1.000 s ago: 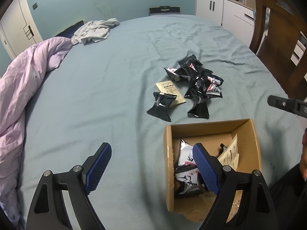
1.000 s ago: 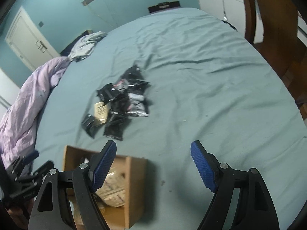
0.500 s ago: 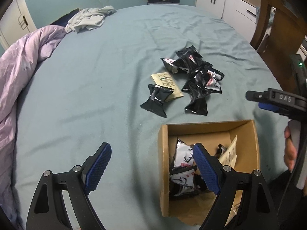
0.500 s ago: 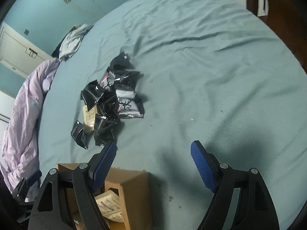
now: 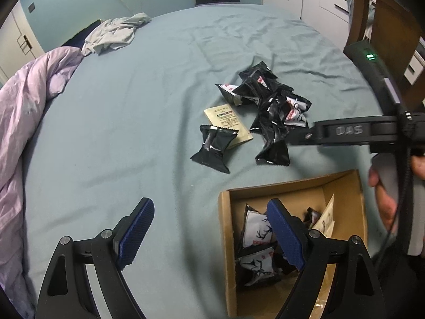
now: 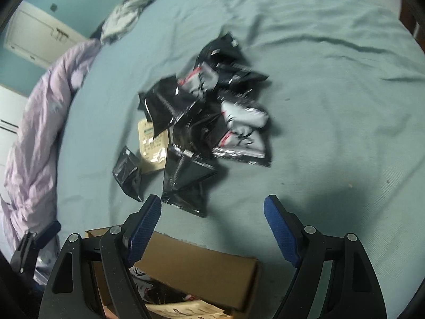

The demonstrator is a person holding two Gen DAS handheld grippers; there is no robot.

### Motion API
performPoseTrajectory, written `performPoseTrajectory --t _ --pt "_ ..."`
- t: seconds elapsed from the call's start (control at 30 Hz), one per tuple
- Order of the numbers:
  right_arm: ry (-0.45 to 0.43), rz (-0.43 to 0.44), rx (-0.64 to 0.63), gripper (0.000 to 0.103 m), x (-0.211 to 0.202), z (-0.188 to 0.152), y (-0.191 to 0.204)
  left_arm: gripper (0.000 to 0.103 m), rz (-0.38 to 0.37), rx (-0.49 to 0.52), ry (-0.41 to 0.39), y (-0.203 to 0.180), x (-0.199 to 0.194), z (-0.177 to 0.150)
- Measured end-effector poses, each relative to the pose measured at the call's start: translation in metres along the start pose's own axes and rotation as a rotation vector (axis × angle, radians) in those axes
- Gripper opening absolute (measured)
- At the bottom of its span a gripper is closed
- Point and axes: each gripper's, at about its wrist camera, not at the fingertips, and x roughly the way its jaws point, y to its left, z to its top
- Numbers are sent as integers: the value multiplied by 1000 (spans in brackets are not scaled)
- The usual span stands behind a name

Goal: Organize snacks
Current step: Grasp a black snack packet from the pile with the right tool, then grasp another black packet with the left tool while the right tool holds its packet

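Moved: the right gripper (image 6: 212,226) has come closer to the snack packets (image 6: 204,117) than a second ago.
Packets: piled just ahead of its spread, empty fingers.
Box (image 5: 342,186): under the left gripper (image 5: 209,231), fingers released, nothing grasped.
Bed (image 5: 132,133): below everything.
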Motion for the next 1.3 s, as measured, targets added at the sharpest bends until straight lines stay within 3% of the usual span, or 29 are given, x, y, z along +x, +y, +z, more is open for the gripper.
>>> performPoseTrajectory --t 0.13,0.37,0.4,0.47,0.57,0.8,0.93,1.1,1.23,1.3 --pt "52 20 24 79 15 12 3 88 -12 -18 8 2 2 3" --pt "86 -38 -3 78 38 29 13 88 13 -24 18 2 12 7" --pt "80 -50 -9 74 39 30 15 88 17 -33 14 3 13 8" --pt "74 -83 -36 40 42 31 21 88 -10 -56 20 7 15 11" --pt "77 -86 -33 30 42 28 20 88 -21 -83 1 14 17 19" --pt "17 -12 10 28 7 15 7 88 -16 -86 -38 31 42 43" --pt "-57 -3 5 28 -41 -9 -6 88 -36 -61 -31 37 61 58" --pt "-207 8 15 28 -103 -57 -28 88 -116 -56 0 34 73 62" --pt "-286 -17 35 28 -131 -111 -47 88 -123 -23 39 23 88 60" --pt "-329 17 79 28 -144 -128 -54 88 -104 -1 56 18 98 60"
